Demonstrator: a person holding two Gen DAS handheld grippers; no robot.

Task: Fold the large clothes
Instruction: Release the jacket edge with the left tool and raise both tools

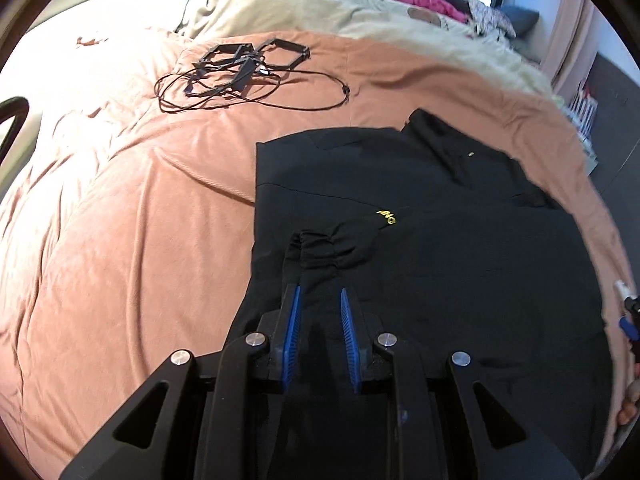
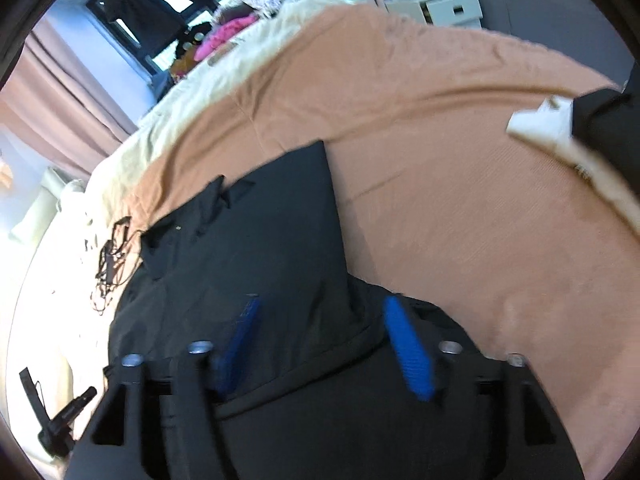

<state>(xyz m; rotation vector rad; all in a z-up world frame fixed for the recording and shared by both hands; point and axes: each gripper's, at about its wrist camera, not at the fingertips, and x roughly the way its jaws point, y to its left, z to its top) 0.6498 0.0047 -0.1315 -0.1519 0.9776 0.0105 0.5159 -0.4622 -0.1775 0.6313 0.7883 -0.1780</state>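
A black jacket (image 1: 420, 240) is spread on the orange bedspread (image 1: 132, 216), partly folded. The left gripper (image 1: 320, 300) is seen with its blue pads a narrow gap apart above a gathered cuff (image 1: 320, 252); whether cloth is pinched cannot be told. The right gripper (image 2: 320, 320) is held with jaws spread wide over the jacket's near edge, nothing pressed between them. Open bedspread is left on both sides. Tangled cables (image 1: 240, 76) are lying well apart.
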